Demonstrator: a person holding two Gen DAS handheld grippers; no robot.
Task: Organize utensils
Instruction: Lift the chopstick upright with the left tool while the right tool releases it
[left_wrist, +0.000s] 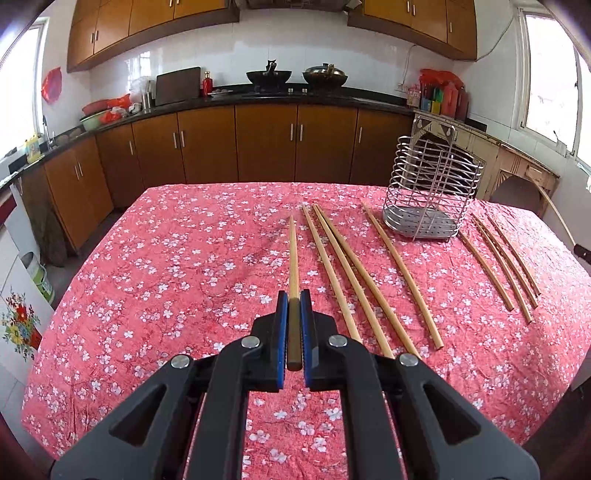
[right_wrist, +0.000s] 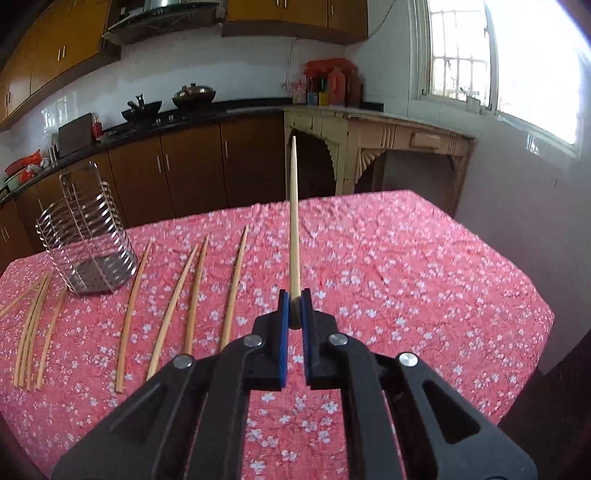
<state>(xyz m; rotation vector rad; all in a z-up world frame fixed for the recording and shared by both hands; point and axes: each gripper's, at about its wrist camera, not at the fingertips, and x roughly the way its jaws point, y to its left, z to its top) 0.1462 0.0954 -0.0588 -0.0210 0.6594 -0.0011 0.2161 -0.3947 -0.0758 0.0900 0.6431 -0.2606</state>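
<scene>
Holding one chopstick (left_wrist: 293, 258) tight between its blue pads, the left hand-held gripper (left_wrist: 294, 295) hangs over the near middle of the tabletop (left_wrist: 166, 258). That stick points away toward the far side. The right hand-held gripper (right_wrist: 294, 295) is clamped on another chopstick (right_wrist: 294, 214), and this one tilts up, with its thin tip raised above the far edge of the tabletop.

A red cloth with small white flowers covers the tabletop. The metal wire holder (left_wrist: 432, 195) stands upright at the far right in the left view. Four loose chopsticks (left_wrist: 354, 273) lie flat on the cloth to the left of the holder, side by side and pointing far to near. Two of them may be touching, but the view is too bent to be sure. More chopsticks (left_wrist: 506, 266) lie in a small bunch to the right of the holder, close together. Brown cupboards (left_wrist: 266, 144) stand behind the tabletop.
</scene>
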